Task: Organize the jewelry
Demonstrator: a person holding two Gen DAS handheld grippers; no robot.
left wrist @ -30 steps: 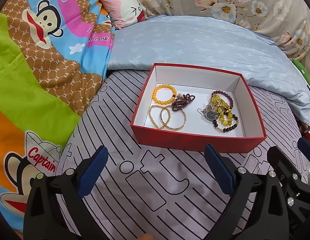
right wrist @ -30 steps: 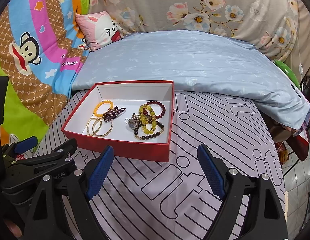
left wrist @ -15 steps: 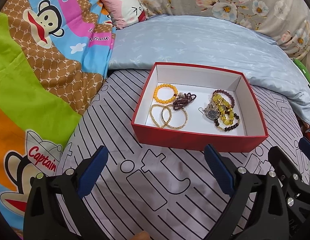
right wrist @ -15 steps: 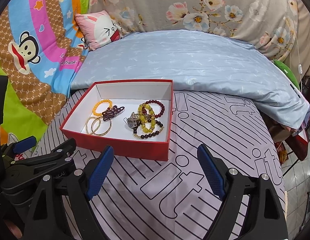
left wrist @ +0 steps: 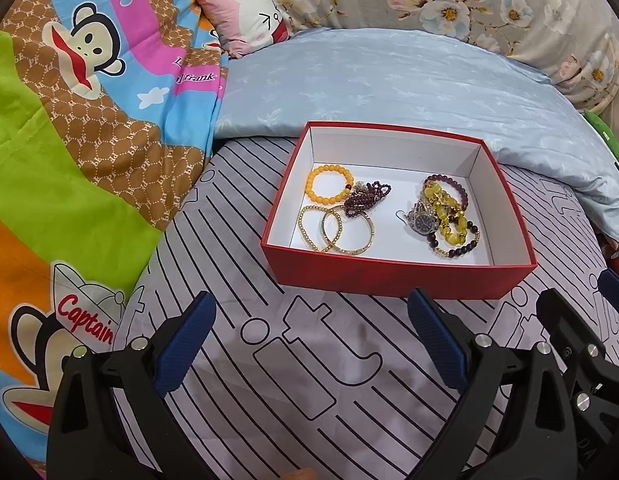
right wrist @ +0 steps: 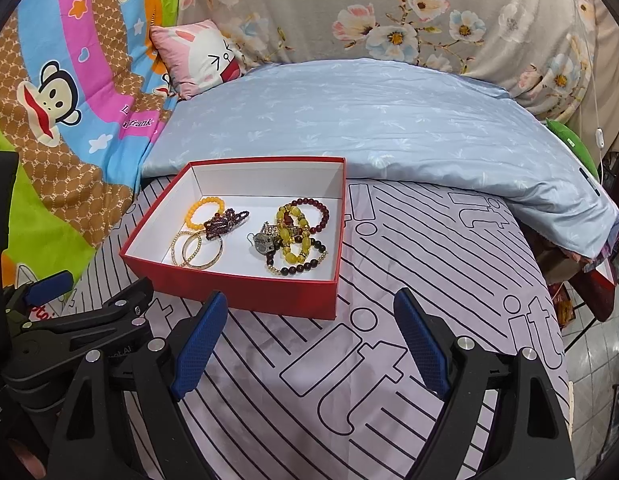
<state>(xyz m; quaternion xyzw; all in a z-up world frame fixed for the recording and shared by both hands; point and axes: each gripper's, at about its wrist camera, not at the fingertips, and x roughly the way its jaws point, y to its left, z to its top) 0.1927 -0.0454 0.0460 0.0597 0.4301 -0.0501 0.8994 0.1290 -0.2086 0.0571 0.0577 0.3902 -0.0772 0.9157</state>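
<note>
A red box (left wrist: 389,276) with a white inside lies on the striped sheet; it also shows in the right wrist view (right wrist: 245,290). In it lie an orange bead bracelet (left wrist: 329,183), gold bangles (left wrist: 336,230), a dark red bead strand (left wrist: 365,198), a watch (left wrist: 423,222) and yellow and dark bead bracelets (left wrist: 451,216). My left gripper (left wrist: 311,340) is open and empty, in front of the box. My right gripper (right wrist: 309,340) is open and empty, in front of the box's right corner.
A blue pillow (left wrist: 389,80) lies behind the box. A cartoon monkey blanket (left wrist: 69,140) covers the left. A pink cushion (left wrist: 245,12) sits at the back. The bed edge and tiled floor (right wrist: 589,344) are at the right.
Both grippers have drawn back slightly from the box; the box looks a little farther away. Jaws stay open.
</note>
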